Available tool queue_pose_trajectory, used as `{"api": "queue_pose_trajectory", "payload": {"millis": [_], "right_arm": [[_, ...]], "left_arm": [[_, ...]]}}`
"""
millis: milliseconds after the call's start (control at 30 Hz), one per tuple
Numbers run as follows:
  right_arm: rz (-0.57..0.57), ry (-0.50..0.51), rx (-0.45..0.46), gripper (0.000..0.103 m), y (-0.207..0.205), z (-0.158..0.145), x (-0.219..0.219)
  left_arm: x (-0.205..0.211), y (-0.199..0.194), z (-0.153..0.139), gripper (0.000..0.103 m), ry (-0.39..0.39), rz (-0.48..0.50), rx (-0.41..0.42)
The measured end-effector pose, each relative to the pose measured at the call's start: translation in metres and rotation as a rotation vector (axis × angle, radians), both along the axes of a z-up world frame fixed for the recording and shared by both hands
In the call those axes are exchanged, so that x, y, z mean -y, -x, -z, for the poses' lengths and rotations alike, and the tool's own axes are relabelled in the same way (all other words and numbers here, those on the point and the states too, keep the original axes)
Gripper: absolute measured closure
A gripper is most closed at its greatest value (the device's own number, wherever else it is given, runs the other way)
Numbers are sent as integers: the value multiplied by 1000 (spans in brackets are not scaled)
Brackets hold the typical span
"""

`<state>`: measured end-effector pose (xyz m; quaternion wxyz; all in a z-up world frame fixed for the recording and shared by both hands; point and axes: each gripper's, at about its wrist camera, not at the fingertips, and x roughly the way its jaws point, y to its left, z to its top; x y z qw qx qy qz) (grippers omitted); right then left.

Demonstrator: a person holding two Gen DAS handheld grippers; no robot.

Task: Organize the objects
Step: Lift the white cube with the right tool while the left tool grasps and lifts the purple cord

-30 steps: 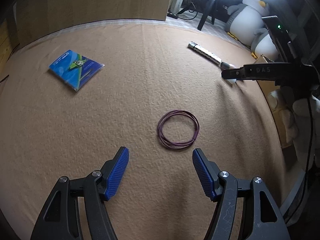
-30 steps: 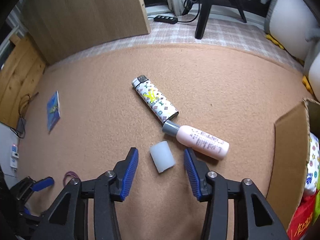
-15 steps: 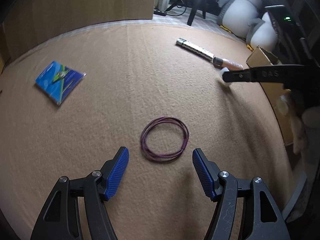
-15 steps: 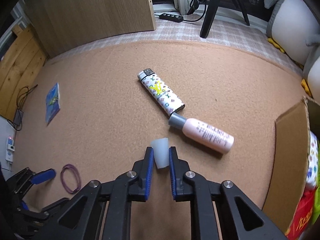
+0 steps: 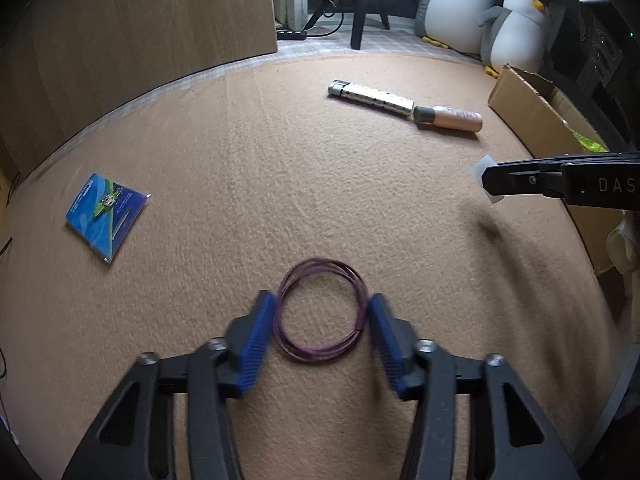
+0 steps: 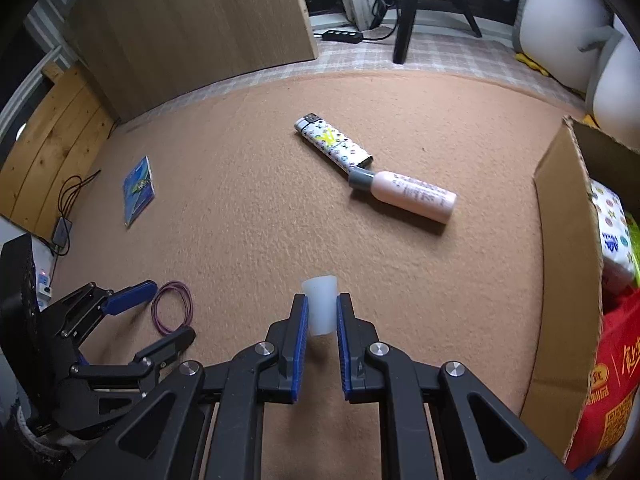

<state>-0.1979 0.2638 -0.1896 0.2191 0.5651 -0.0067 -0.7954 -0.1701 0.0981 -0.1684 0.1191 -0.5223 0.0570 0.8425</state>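
Observation:
A purple wire ring point(image 5: 316, 357) lies flat on the tan carpet between the blue pads of my left gripper point(image 5: 322, 316). Its jaws are closing; the pads stand at the ring's two sides and the ring is still round. My right gripper point(image 6: 320, 312) is shut on a small translucent white cap point(image 6: 319, 300), held just above the carpet. The left wrist view shows that cap point(image 5: 480, 168) at the tip of the right gripper point(image 5: 486, 184). The right wrist view shows the left gripper point(image 6: 160, 316) around the ring point(image 6: 173, 285).
A patterned lighter point(image 6: 334, 144) and a pink bottle point(image 6: 412, 196) lie end to end mid-carpet. A blue packet point(image 5: 106, 214) lies at the left. An open cardboard box point(image 6: 560, 240) with packages stands at the right. Plush penguins point(image 5: 456, 0), a tripod and a wooden board point(image 5: 140, 32) line the back.
My right gripper closed on the white cap and carried it off the carpet toward the right. My left gripper moved up to the purple ring and its jaws narrowed around it.

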Motion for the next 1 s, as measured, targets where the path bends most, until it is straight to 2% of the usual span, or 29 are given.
{"api": "queue_pose_trajectory", "payload": {"millis": [33, 100, 167, 233, 300, 367, 533, 800, 1000], "right_arm": [[5, 7, 1, 91, 0, 0, -2], [9, 15, 2, 91, 0, 0, -3], [12, 17, 0, 91, 0, 0, -5], [13, 19, -3, 91, -2, -1, -6], [16, 20, -5, 91, -4, -2, -7], [21, 22, -8, 91, -6, -4, -8], [25, 22, -22, 91, -11, -9, -11], [55, 54, -64, 91, -24, -30, -30], [86, 78, -114, 91, -39, -58, -58]], "left_arm": [[1, 0, 0, 69, -6, 0, 1], [4, 0, -1, 77, -16, -11, -2], [11, 1, -1, 84, -46, -31, 3], [21, 3, 0, 95, -84, -58, 15], [32, 6, 1, 95, -155, -84, 39], [39, 7, 1, 95, -195, -105, 52], [42, 4, -4, 97, -215, -121, 47], [43, 1, -30, 97, -271, -129, 15], [20, 0, -62, 97, -306, -66, -30]]}}
